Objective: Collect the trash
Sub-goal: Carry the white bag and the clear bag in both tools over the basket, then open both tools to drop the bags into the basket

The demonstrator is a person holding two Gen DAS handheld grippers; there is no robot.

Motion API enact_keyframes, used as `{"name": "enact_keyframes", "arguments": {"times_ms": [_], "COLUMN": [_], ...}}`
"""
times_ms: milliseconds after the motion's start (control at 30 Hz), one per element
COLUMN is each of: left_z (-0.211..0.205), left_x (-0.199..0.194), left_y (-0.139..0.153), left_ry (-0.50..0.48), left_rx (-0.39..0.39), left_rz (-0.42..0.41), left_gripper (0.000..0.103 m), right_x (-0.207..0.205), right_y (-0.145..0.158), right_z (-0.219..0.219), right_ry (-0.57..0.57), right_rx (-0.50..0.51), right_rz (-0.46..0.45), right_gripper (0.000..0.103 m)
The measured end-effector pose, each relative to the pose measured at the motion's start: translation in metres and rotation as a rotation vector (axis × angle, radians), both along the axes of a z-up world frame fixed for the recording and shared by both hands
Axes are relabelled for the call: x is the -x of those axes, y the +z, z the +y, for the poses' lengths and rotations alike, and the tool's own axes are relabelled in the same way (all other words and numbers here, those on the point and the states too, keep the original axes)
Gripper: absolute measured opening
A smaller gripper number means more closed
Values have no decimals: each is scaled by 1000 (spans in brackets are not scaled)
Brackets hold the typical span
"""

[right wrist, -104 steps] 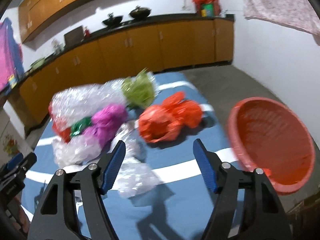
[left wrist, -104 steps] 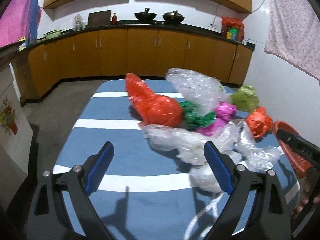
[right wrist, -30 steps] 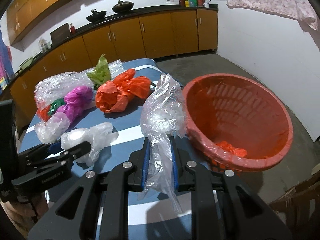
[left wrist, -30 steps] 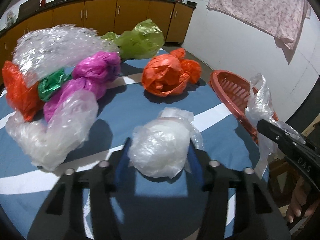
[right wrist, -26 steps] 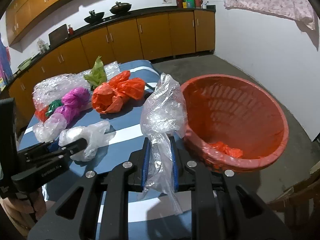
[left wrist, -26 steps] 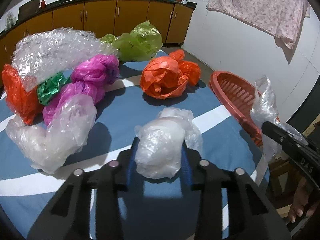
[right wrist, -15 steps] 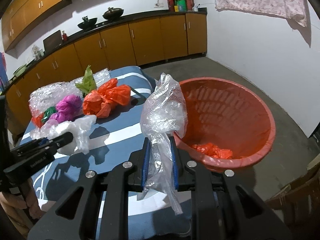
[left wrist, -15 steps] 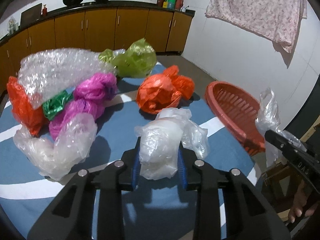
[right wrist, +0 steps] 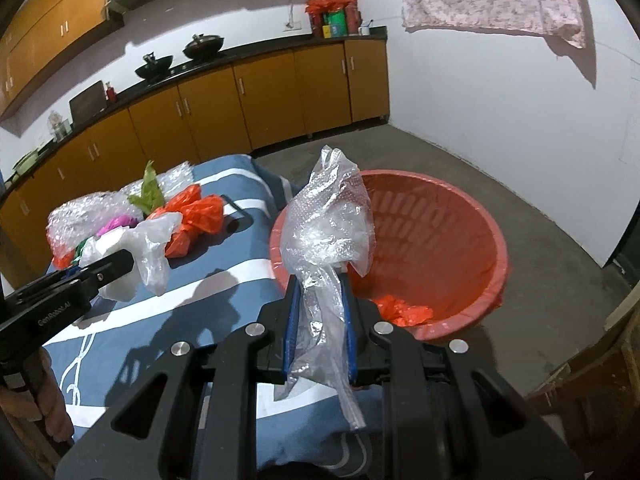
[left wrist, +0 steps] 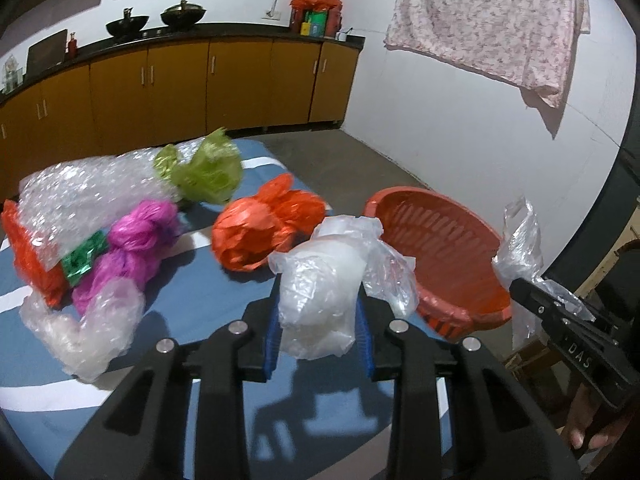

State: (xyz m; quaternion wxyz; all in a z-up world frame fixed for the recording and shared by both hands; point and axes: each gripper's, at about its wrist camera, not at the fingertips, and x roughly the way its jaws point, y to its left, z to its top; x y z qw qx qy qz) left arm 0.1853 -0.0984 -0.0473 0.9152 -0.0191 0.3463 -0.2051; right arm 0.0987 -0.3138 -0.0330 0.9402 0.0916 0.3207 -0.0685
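Kitchen surroundings seen around the blue striped table

A blue cloth with white stripes [left wrist: 208,304] is spread over the table, and everything else is placed relative to it. Beyond its far end, a run of orange-brown cabinets [left wrist: 176,88] is seen under a dark countertop [right wrist: 256,54], on which two black woks [left wrist: 160,20] are set side by side. At the countertop's right end, a red-wrapped stack of packages [right wrist: 332,14] is stood near the corner. More cabinets [right wrist: 52,4] are mounted high on the wall above. To the right of the table, a pink floral cloth [left wrist: 492,20] is hung against the white wall, and bare grey concrete floor [right wrist: 500,208] is shown below it.
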Motion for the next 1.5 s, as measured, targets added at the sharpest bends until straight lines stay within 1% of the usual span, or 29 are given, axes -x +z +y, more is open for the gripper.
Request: {"name": "enact_keyframes", "arguments": {"times_ms": [267, 533, 900, 1033, 1167, 1233, 1300, 1400, 1433, 1500], "left_z": [-41, -82, -132, -143, -151, -153, -155, -151, -148, -140], "left_x": [-5, -17, -49, -59, -69, -74, -78, -82, -82, -82], "left_y": [9, 14, 11, 6, 1, -2, -5, -10, -11, -12], "left_ry": [-61, -109, -154, -166, -168, -165, -161, -156, -151, -136], "left_rx": [6, 20, 16, 13, 19, 24, 29, 39, 41, 40], "left_rz": [-26, -34, -39, -30, -14, -5, 5, 24, 27, 27], "left_gripper": [31, 32, 33, 33, 38, 48, 52, 58, 61, 63], "right_x": [5, -6, -29, -38, -44, -48, -49, -47, -46, -43], "right_y": [5, 6, 7, 5, 4, 4, 3, 2, 2, 2], "right_z": [-26, -52, -75, -84, -93, -98, -102, -107, -107, -107], "right_ry": [-76, -150, -181, -190, -193, -190, -192, -200, -203, -213], "right_rx": [-10, -51, -79, -92, -117, -131, -137, -151, -152, -145], "right_rz": [-25, -49, -83, -90, -99, -106, -108, -114, -117, -121], "right_gripper": [19, 19, 19, 19, 20, 23, 28, 41, 49, 56]}}
